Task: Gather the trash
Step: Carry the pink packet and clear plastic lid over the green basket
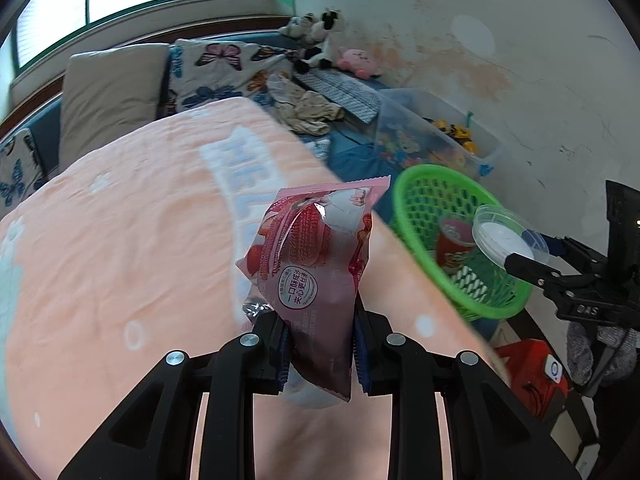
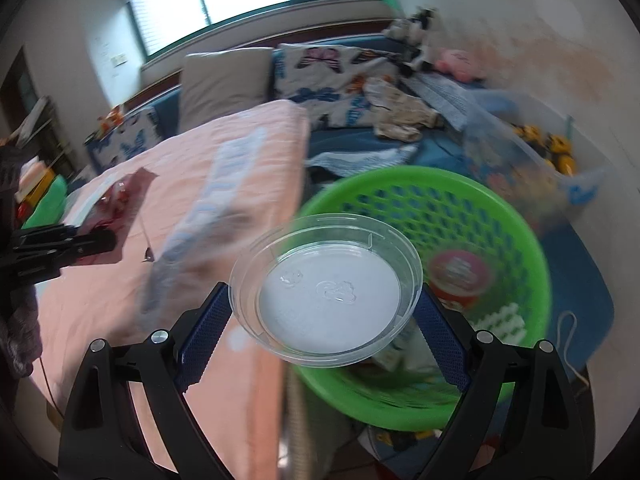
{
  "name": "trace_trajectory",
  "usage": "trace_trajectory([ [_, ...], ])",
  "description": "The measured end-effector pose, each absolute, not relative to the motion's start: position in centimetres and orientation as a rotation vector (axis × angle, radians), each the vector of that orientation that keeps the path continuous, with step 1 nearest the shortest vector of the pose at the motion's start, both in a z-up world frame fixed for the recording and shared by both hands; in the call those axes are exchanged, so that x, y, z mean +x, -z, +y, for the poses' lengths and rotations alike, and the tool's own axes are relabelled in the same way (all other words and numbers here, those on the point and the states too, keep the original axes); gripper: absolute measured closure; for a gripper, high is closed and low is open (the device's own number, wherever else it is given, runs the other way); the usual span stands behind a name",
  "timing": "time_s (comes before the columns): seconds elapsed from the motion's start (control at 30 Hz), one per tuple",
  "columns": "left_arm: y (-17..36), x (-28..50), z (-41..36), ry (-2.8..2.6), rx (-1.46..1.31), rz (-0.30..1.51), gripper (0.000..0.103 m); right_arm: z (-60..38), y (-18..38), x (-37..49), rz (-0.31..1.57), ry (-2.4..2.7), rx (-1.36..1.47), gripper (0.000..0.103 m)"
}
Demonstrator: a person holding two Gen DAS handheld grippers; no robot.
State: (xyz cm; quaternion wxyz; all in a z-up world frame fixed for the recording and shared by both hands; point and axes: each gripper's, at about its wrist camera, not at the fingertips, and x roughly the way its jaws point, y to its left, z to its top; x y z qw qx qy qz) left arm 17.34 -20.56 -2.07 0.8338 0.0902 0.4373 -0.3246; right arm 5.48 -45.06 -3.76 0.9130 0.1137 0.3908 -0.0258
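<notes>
My left gripper [image 1: 320,344] is shut on a pink strawberry snack wrapper [image 1: 316,256], held upright above the peach blanket [image 1: 120,260]. My right gripper [image 2: 324,316] holds a clear plastic lid [image 2: 326,292] across its width, both blue pads pressing its rim, over the near edge of a green mesh basket [image 2: 500,216]. A red cup [image 2: 458,278] and striped paper lie in the basket. In the left wrist view the basket [image 1: 420,188] is to the right, with the lid [image 1: 506,240] and right gripper [image 1: 520,264] over it. The right wrist view shows the wrapper [image 2: 120,204] at far left.
The blanket covers a bed with a beige pillow [image 1: 108,96] and butterfly cushions [image 1: 224,72]. A clear bin of toys [image 1: 440,136] stands by the stained wall, behind the basket. Plush toys [image 1: 320,40] and crumpled clothes [image 1: 308,112] lie farther back. A red box [image 1: 532,376] sits on the floor.
</notes>
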Motion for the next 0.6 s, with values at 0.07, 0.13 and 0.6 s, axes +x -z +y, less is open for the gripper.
trace_trajectory([
  [0.07,2.0,17.0,-22.0,0.710,0.201,0.927,0.078,-46.4,4.2,4.8,0.811,0.072,0.263,0.013],
  [0.13,2.0,16.7,-23.1,0.725,0.212,0.926,0.078,-47.7,4.7,4.4,0.818,0.089,0.297,0.012],
  [0.6,2.3,15.6,-29.8,0.814,0.250,0.953,0.078,-51.1,6.6,2.6,0.838,0.137,0.375,0.011],
])
